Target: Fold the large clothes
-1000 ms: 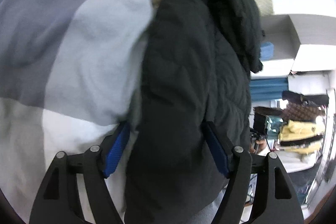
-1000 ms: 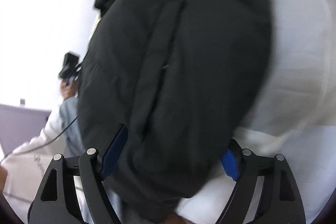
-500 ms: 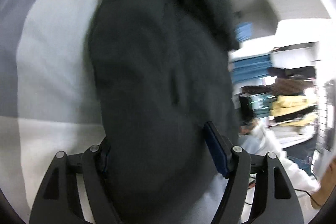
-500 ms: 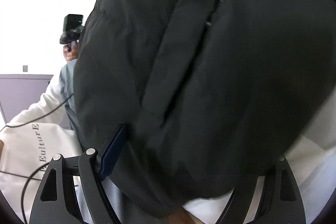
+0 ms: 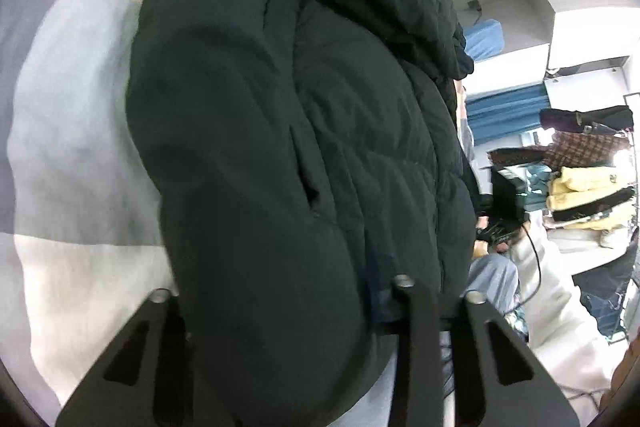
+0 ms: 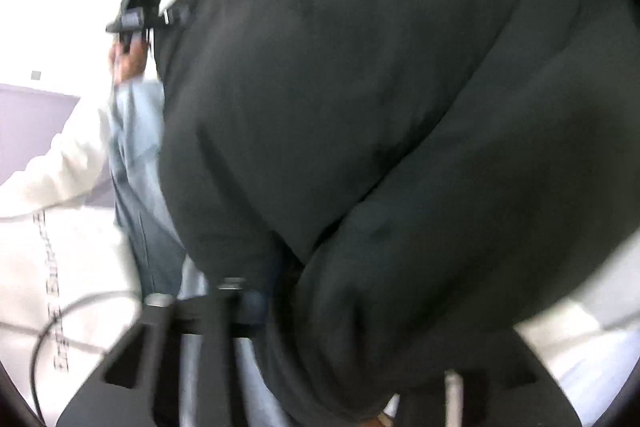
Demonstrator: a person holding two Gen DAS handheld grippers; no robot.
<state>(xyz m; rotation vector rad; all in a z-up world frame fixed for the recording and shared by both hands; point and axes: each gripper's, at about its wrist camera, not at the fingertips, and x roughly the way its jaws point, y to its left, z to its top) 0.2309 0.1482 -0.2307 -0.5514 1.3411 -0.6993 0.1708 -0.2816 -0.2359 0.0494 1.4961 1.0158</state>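
Observation:
A large black quilted puffer jacket [image 5: 304,155] fills both views, with its hood at the far end over the bedding. My left gripper [image 5: 316,311] is shut on the jacket's near edge; fabric bulges over the left finger. In the right wrist view the jacket [image 6: 400,107] covers most of the frame. My right gripper [image 6: 332,307] is shut on its bunched near edge, and the right finger is largely buried in fabric.
The jacket lies over a bed with a grey, white and cream colour-block cover [image 5: 72,147]. A seated person in a white top and jeans [image 6: 136,179] holds a dark device [image 6: 140,7]. A rack of clothes [image 5: 584,187] stands at the right.
Both grippers have closed from wide open onto the jacket's near edge. The jacket has come much closer and fills more of both views.

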